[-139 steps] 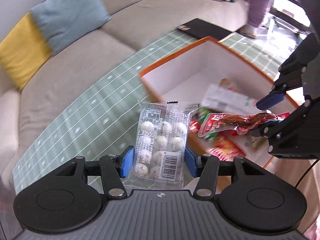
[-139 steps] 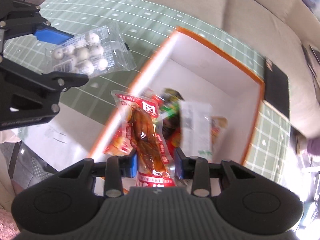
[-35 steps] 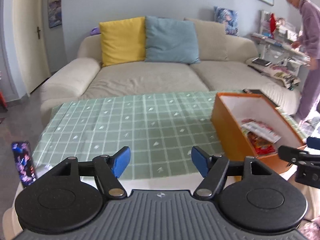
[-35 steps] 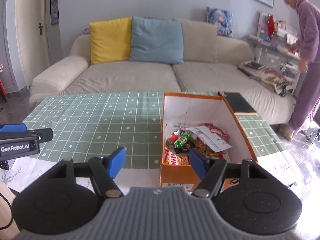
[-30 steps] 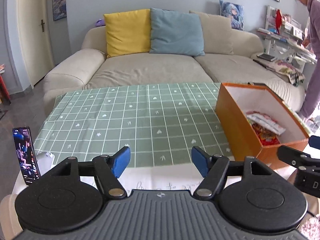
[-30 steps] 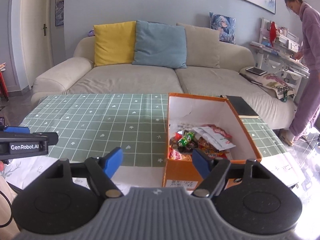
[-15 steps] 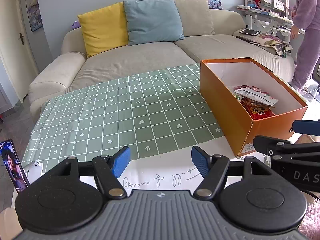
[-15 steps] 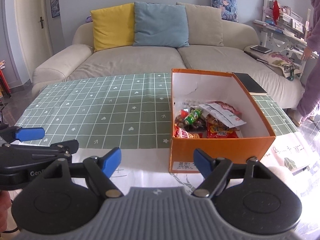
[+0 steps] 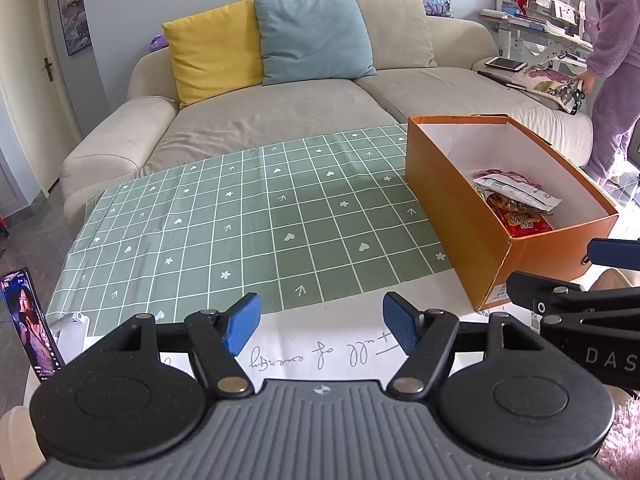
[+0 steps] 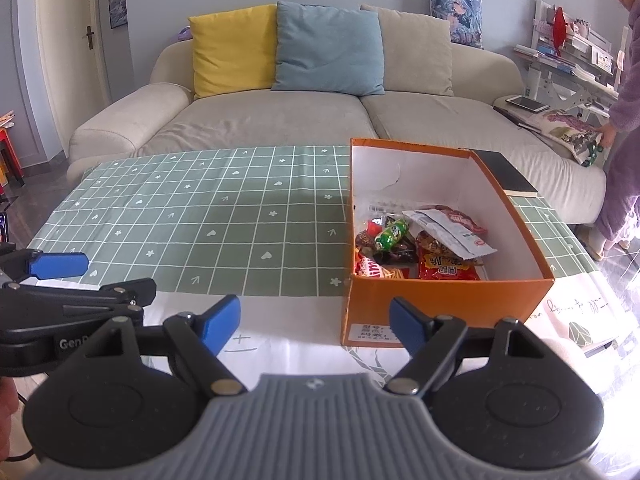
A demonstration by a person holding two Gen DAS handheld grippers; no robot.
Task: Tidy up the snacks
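An orange box with white inner walls stands on the right of the green checked tablecloth. Several snack packets lie piled at its near end, also seen in the left wrist view as snack packets inside the box. My left gripper is open and empty, held over white paper at the table's near edge. My right gripper hangs just before the box's near wall; its jaws are opening, with nothing between them. Each gripper shows at the edge of the other's view.
A beige sofa with yellow and blue cushions runs behind the table. A phone stands on a holder at the near left. A black notebook lies beyond the box. A person in purple stands at the far right.
The bag of white balls and the red packet held over the box earlier are gone from both grippers. Both views have since dipped toward the table, and the box looks nearer.
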